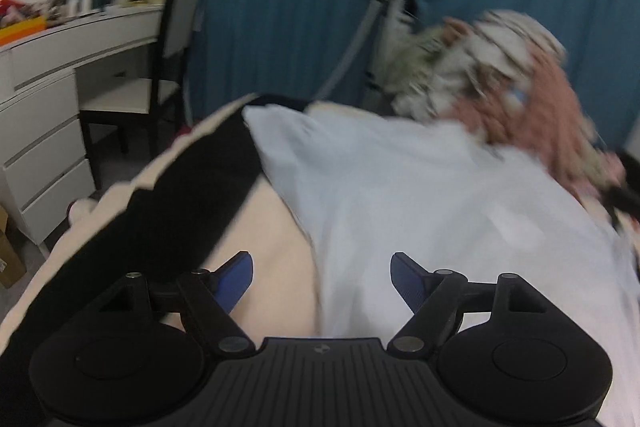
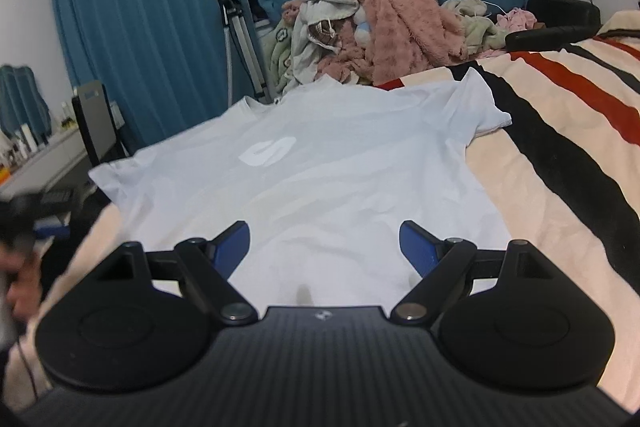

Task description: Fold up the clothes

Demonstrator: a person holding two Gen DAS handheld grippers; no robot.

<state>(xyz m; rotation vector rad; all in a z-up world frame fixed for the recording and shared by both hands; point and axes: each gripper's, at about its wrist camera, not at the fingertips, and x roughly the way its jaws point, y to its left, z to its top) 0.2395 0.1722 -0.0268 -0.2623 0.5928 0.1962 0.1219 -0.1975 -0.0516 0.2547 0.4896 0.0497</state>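
A white T-shirt [image 2: 320, 171] lies spread flat on the striped bed cover [image 2: 560, 163], collar toward the far end, sleeves out to both sides. My right gripper [image 2: 325, 247] is open and empty, just above the shirt's near hem. In the left wrist view the same shirt [image 1: 420, 195] fills the right half. My left gripper [image 1: 322, 281] is open and empty, hovering over the shirt's left edge where it meets the cream cover [image 1: 276, 267]. That view is motion-blurred.
A pile of pink and grey clothes [image 2: 372, 27] sits at the bed's far end. Blue curtains [image 2: 160, 7] hang behind, with a tripod [image 2: 240, 35] beside the bed. A white desk [image 1: 44, 99] and dark chair [image 1: 160, 67] stand left of the bed.
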